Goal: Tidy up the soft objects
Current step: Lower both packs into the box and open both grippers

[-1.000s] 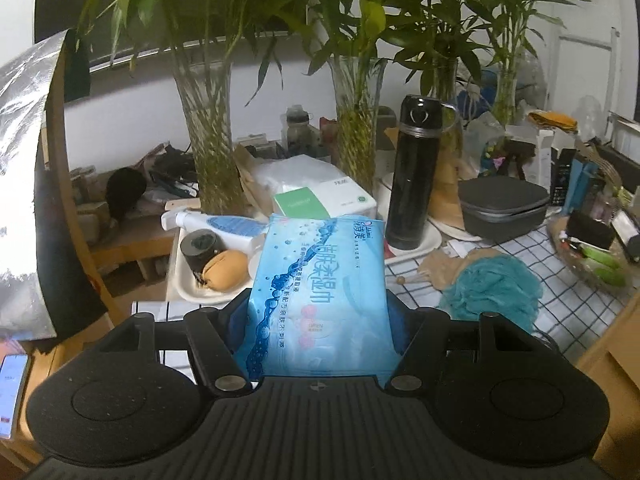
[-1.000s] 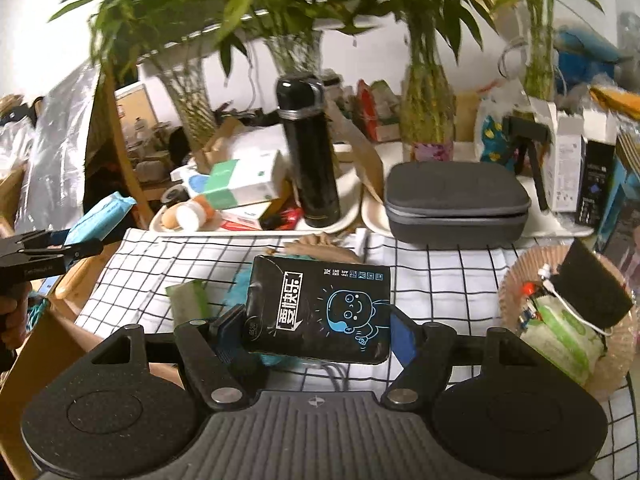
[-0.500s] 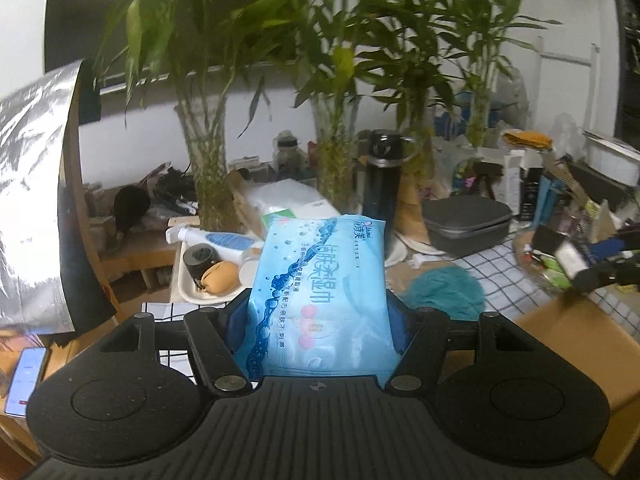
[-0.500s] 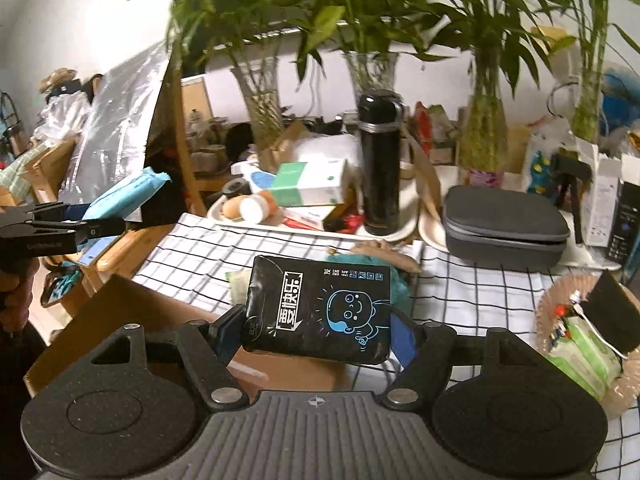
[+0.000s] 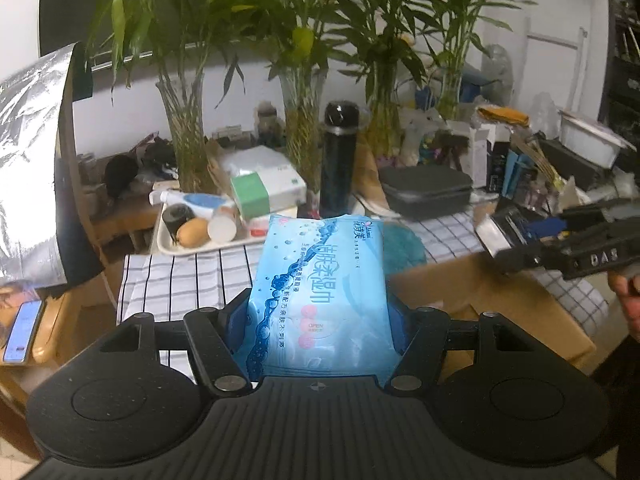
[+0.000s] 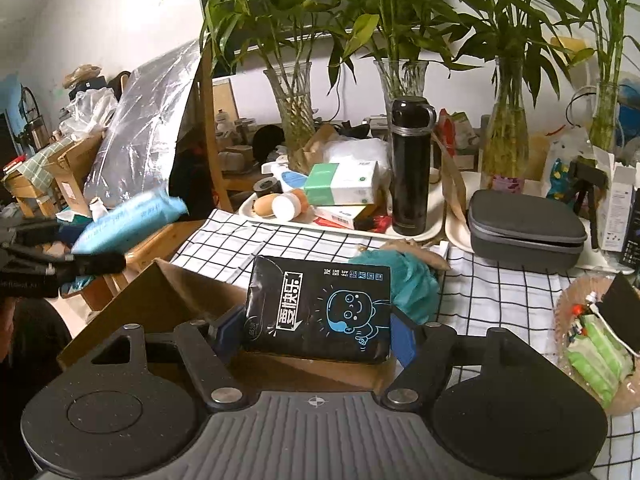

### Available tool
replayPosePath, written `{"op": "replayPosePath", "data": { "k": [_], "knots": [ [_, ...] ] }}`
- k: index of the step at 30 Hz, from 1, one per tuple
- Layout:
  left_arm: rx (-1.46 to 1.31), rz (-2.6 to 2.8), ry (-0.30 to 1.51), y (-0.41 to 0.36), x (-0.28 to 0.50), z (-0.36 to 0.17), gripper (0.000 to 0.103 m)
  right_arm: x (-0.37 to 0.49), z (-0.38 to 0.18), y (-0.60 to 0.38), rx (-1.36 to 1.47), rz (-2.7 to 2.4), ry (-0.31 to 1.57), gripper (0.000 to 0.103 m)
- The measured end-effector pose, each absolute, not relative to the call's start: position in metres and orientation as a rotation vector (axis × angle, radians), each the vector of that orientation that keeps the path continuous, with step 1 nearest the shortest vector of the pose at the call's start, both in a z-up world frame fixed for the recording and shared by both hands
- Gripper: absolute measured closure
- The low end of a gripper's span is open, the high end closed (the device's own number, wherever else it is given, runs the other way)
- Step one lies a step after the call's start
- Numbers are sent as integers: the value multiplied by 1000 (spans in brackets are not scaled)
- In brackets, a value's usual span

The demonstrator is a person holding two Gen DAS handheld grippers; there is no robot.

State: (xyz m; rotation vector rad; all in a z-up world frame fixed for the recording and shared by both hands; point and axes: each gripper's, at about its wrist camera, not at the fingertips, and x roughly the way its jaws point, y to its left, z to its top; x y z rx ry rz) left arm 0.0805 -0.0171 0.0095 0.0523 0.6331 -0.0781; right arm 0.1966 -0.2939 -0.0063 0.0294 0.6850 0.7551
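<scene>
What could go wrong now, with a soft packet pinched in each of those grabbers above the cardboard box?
1. The left gripper holds the blue wipes pack only at its lower sides; the floppy pack could sag or slip out.
2. The right gripper with the black tissue pack hangs over the cardboard box edge; released early, the pack might land on the checked cloth instead.
3. Both grippers are near the same box and could bump.
</scene>
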Motion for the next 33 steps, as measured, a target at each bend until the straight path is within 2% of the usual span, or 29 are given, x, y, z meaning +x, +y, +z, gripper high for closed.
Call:
{"op": "replayPosePath", "data": {
  "k": [8,12,16,33],
  "knots": [
    [-32,-16,722,-27,75,-4,38,178,-7,-293,25,769,692,28],
    [-49,-32,774,-31,78,-13,31,172,-10,-289,15,774,707,28],
    [-58,-95,757,-30,66,-14,28,165,-15,-285,-12,782,724,28],
    [-97,-121,734,-1,45,1,27,151,-24,-283,-81,809,762,28]
  ]
}}
